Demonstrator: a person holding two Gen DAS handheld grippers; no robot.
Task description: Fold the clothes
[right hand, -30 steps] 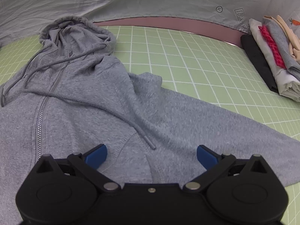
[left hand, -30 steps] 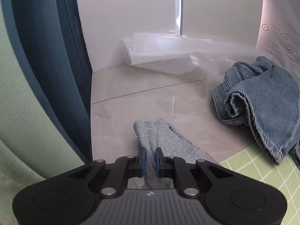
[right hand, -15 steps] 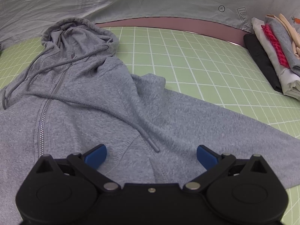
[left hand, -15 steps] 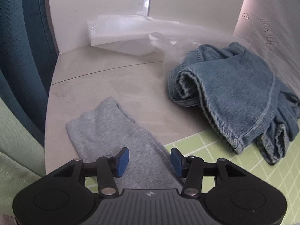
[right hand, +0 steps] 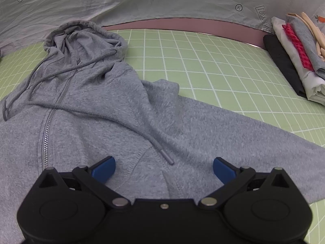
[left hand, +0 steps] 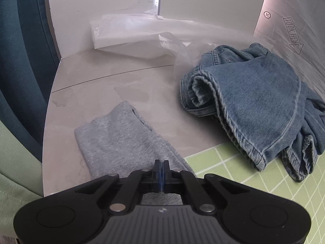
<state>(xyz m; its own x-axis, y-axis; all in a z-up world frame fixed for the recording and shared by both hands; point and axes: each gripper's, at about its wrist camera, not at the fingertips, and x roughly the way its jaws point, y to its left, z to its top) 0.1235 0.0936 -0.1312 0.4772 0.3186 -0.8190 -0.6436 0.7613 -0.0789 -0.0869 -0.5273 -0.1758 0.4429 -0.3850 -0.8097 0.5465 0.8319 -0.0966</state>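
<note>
— Left wrist view: left gripper [left hand: 161,169] low over a grey hoodie sleeve [left hand: 121,140], jaws pressed together. Pinching cloth or merely shut above it, cannot tell. Sleeve cuff flat on the pale tabletop [left hand: 97,93], off the green grid mat [left hand: 254,193].

— Anything else on that side?

— Crumpled blue jeans [left hand: 260,105] to the right, half on the tabletop, half on the mat, apart from the sleeve. Clear plastic bag [left hand: 138,38] behind, against a white wall. None of that seen from the other camera.

— And the right wrist view?

— Right gripper [right hand: 164,167] with jaws spread wide, blue pads apart, above the grey zip hoodie [right hand: 105,122]. Hoodie spread face up on the mat, hood toward the far edge, zipper closed, one sleeve stretched out to the right. Drawstring [right hand: 113,120] trailing across the chest, its tip just ahead of the jaws. Stack of folded clothes [right hand: 294,46] at the far right edge of the mat, well apart from the hoodie. Only here: hood, zipper, stack.
</note>
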